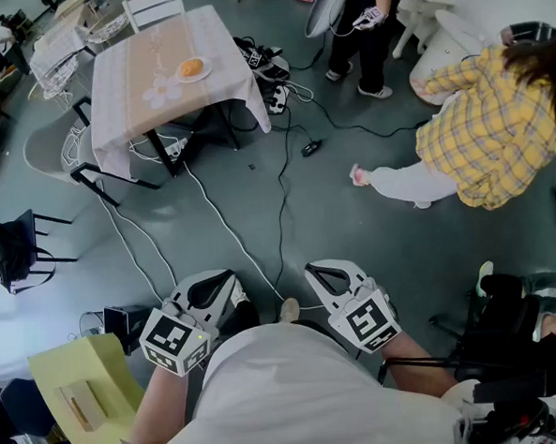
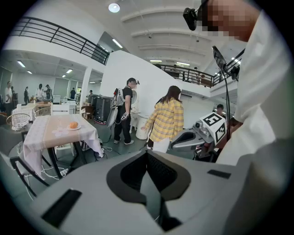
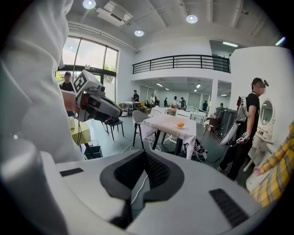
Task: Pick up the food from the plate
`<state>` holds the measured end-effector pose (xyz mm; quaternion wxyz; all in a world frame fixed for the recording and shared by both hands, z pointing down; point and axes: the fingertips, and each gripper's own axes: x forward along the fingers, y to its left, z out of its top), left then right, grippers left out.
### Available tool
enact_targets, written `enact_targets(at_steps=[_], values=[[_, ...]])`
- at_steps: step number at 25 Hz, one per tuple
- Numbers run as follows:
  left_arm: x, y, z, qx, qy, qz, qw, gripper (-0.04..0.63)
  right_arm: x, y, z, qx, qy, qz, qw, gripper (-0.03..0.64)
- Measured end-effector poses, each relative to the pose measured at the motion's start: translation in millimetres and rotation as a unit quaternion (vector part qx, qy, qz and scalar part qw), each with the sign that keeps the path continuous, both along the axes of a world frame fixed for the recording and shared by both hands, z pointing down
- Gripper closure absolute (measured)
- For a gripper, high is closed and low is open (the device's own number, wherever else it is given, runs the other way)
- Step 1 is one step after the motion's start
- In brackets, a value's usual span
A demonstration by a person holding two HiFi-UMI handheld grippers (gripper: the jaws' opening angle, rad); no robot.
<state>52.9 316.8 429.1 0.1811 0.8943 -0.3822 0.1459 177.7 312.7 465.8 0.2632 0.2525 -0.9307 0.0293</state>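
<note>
The left tongs (image 2: 147, 155) and the right tongs (image 3: 145, 154) are both seen pressed together, with nothing pinched between either pair; in the head view they are held side by side at 6 o'clock, close against the wearer's white-clad torso and well above the grey floor (image 1: 373, 239). The floor is crossed by loose cables (image 1: 281, 197) that are run from the 12 o'clock side down toward the tongs. At 11 o'clock, well apart from both tongs, a tabletop (image 1: 139, 107) is set, draped in a pale cloth that hangs over its edges. At 3 o'clock a person in a yellow plaid shirt (image 1: 489, 138) is seen bent low over the floor, and at 1 o'clock a second person in black clothes (image 1: 372, 32) is seen standing, with a handheld device gripped in one hand. A yellow box (image 1: 90, 378) is placed at 8 o'clock, just beside the left tongs' marker cube, and a black chair (image 1: 12, 247) is stood at 9 o'clock. On the far half of the tabletop a small white plate (image 1: 204, 75) is laid, toward the tabletop's 1 o'clock corner. The food (image 1: 191, 68), a small round orange-brown piece, is rested on the middle of that plate, untouched by either pair of tongs; the same piece is made out far off in both gripper views, at 10 o'clock in the left one and just past 12 o'clock in the right one.
</note>
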Motion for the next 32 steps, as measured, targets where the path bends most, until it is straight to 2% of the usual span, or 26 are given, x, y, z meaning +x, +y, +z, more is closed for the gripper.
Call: enact_targets(at_steps=[5,11,20,27,30,32], values=[[-12,-17,1,0.002,0.001,0.004,1.0000,0.586,-15,-20,0,0.003,0.003,-0.003,1.000,0.604],[-44,-39,-4,0.007,0.010,0.006,0.9999,0.586,-54,-44,-7,0.010,0.011,-0.012,1.000,0.604],[-122,-70,-7,0.017,0.021,0.007,0.9996,0.586,-130,-81,-8,0.005,0.022,-0.017,1.000,0.604],[-182,-85,15,0.005,0.024,0.010,0.9996,0.586,-188,-99,-2,-0.003,0.020,-0.009,1.000,0.603],[-196,-99,22,-0.001,0.030,0.005,0.9995,0.586,-200,-113,2,-0.010,0.025,-0.006,1.000,0.600],[-196,-112,22,0.000,0.036,0.007,0.9993,0.586,-200,-127,5,-0.016,0.032,-0.002,0.999,0.541]])
